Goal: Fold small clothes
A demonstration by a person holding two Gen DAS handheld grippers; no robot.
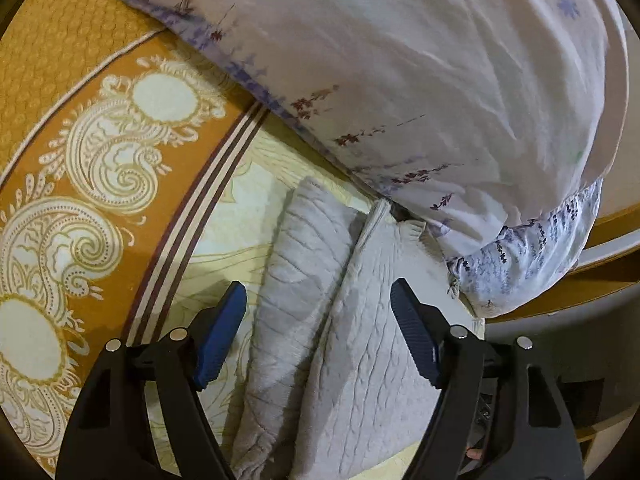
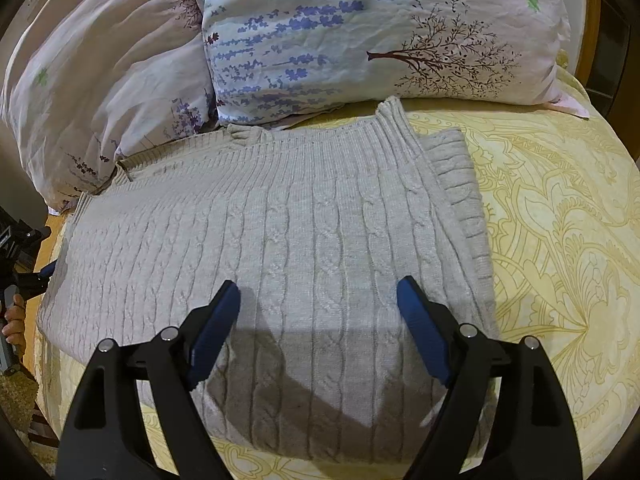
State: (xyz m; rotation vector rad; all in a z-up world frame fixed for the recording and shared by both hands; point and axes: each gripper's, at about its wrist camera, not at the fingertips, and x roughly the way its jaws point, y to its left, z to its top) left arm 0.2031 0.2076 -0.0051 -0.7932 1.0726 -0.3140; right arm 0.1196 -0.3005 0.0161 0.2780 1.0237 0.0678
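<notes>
The grey cable-knit sweater point(image 2: 280, 248) lies flat on the yellow bedspread point(image 2: 560, 240), just below 2 pillows point(image 2: 360, 32). Both the left gripper point(image 1: 318, 336) and right gripper point(image 2: 320, 332) hover above it, released and empty. It looks thick, soft, floppy and light; pinch a ribbed edge.

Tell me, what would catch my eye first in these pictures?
First, the grey cable-knit sweater, spread flat on the yellow patterned bedspread in the middle of the right wrist view. Behind it lie a flowered pillow and a pale duvet. In the foreground, the right gripper hangs open above the knit, its blue fingers holding nothing.
</notes>
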